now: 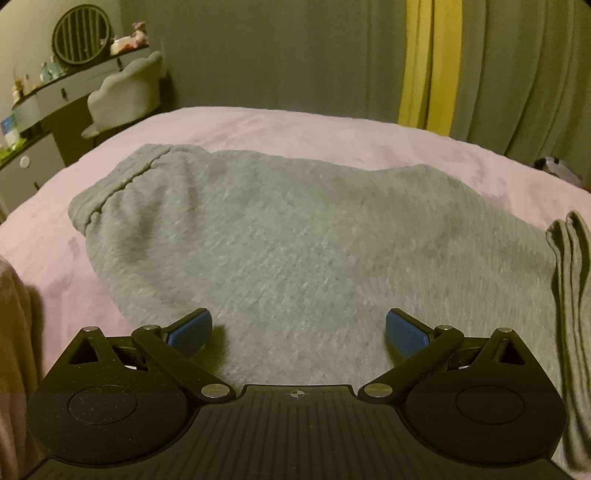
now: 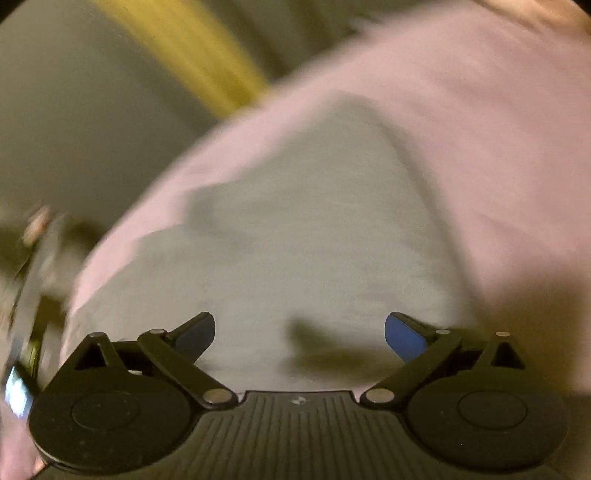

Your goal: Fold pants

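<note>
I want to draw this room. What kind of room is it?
Most likely a bedroom. Grey pants lie on a bed with a pink blanket, a dressing table with a round mirror stands beyond it, and curtains hang behind.

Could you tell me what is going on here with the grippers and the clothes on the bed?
A person is folding grey pants on a pink bed, with a gripper in each hand. The pants lie in a broad bundle, waistband at the far left. The left gripper is open just above the near part of the fabric and holds nothing. The right gripper is open too and empty; its view is blurred, so it seems to be moving over the pants.
</note>
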`<state>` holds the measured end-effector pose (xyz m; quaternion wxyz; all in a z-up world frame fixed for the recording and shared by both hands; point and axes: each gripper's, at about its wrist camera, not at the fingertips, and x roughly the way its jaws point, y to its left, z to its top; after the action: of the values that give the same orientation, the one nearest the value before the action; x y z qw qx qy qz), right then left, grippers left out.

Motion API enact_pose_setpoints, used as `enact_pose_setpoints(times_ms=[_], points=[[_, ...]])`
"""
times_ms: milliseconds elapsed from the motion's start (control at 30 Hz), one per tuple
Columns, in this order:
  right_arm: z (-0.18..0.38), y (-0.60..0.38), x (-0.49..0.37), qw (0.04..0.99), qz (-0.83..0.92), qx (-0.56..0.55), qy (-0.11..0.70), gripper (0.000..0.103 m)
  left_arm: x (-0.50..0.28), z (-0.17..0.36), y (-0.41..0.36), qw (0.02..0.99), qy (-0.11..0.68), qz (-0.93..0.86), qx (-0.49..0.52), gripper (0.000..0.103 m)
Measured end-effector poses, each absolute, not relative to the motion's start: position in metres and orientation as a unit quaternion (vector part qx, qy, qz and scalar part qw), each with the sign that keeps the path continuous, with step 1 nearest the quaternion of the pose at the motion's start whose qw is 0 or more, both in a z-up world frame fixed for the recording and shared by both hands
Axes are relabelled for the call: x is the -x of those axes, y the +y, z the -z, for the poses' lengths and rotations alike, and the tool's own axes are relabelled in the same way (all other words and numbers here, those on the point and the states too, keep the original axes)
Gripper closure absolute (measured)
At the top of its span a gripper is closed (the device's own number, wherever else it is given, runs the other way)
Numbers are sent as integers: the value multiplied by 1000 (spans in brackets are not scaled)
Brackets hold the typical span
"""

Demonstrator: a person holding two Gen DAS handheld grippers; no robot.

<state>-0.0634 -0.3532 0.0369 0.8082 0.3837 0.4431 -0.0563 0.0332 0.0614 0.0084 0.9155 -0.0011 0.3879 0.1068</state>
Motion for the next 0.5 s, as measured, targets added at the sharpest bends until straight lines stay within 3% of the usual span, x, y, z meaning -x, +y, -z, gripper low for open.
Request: enact_pose_setpoints(times_ms=[67,233,333,500], points=[[-42,-360,72,812,57,-411,411,4,-32,-9,60,917,385,-105,-3,0],[-63,-349,76,852,97,-314,407,4,-31,-14,55,919,390,-60,-1,0],[-66,-349,77,857,130,-272,417,4,-26,-21,51,920,389,12,46,0],[-56,-361,84,840,146,-309,421,4,-38,-18,29,883,429,125,143,0]])
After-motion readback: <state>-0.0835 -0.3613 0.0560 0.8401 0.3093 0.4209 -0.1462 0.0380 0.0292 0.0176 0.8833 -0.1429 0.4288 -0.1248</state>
